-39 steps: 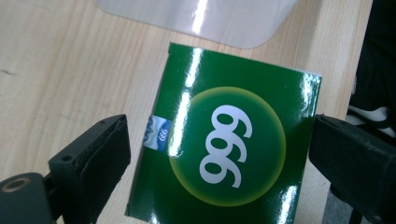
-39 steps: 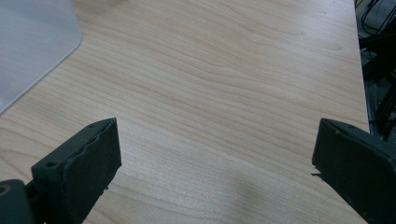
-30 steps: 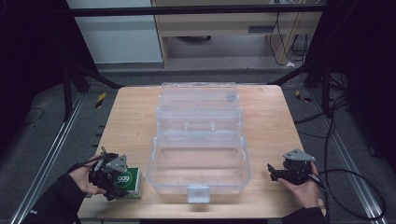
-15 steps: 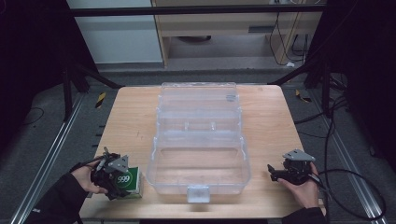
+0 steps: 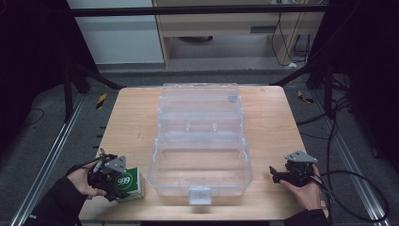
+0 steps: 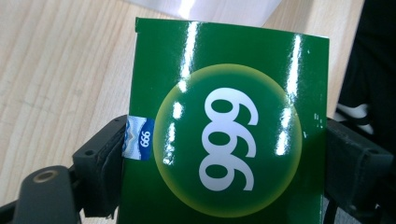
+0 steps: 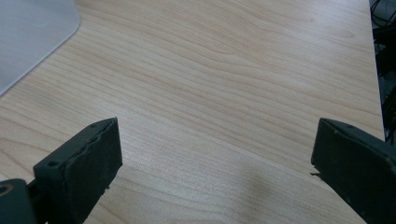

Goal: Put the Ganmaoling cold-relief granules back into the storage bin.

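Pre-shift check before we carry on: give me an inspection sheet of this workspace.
Surface: wooden table, bare wood around the things.
Job's things: green box marked 999, at the near left corner; clear plastic case at the middle, lid open toward the far side, nothing seen inside.
Clutter: nothing seen on the table.
Grippers: left gripper closed on the green box's two sides; right gripper open over bare wood, near right corner.
Cables: black cable loops from the right gripper off the table's right edge.
Surroundings: dark floor, metal rails either side, cabinets beyond the far edge.
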Demonstrator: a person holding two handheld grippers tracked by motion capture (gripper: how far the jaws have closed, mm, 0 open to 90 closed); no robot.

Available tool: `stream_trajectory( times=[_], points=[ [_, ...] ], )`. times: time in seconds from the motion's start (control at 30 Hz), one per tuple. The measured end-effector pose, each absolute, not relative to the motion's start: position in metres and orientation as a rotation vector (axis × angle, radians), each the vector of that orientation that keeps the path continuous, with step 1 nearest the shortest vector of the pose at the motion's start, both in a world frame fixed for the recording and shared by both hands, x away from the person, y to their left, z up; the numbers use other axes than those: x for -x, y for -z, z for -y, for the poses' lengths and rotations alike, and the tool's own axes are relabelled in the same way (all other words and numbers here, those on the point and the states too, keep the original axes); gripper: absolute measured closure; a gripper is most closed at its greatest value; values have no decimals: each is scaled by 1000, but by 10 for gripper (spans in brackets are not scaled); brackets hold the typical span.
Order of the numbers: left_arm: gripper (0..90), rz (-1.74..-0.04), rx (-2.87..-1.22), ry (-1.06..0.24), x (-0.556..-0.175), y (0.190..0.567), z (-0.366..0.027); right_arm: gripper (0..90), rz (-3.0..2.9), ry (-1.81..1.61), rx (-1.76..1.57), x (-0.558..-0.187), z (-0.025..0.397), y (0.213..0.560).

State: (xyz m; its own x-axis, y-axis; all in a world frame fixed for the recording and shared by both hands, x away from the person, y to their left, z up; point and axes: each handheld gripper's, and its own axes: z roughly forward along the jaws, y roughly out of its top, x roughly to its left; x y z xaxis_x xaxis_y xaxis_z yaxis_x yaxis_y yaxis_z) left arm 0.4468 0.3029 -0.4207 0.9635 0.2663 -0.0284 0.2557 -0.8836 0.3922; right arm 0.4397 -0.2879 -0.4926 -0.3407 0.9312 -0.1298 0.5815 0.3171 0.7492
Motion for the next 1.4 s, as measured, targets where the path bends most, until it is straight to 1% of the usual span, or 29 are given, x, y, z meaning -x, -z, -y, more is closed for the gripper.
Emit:
stream_trajectory(
  times=[0.63, 1.1, 1.4],
  points=[
    [140, -371, -2677, -121, -442, 364, -305, 24, -2028, -829, -1331, -439, 288, 493],
    [143, -357, -2669, -177, -443, 334, -297, 27, -2029, -832, -1326, -439, 287, 493],
    [144, -315, -2656, -206, -446, 314, -284, 28, -2024, -844, -1329, -439, 288, 493]
  ],
)
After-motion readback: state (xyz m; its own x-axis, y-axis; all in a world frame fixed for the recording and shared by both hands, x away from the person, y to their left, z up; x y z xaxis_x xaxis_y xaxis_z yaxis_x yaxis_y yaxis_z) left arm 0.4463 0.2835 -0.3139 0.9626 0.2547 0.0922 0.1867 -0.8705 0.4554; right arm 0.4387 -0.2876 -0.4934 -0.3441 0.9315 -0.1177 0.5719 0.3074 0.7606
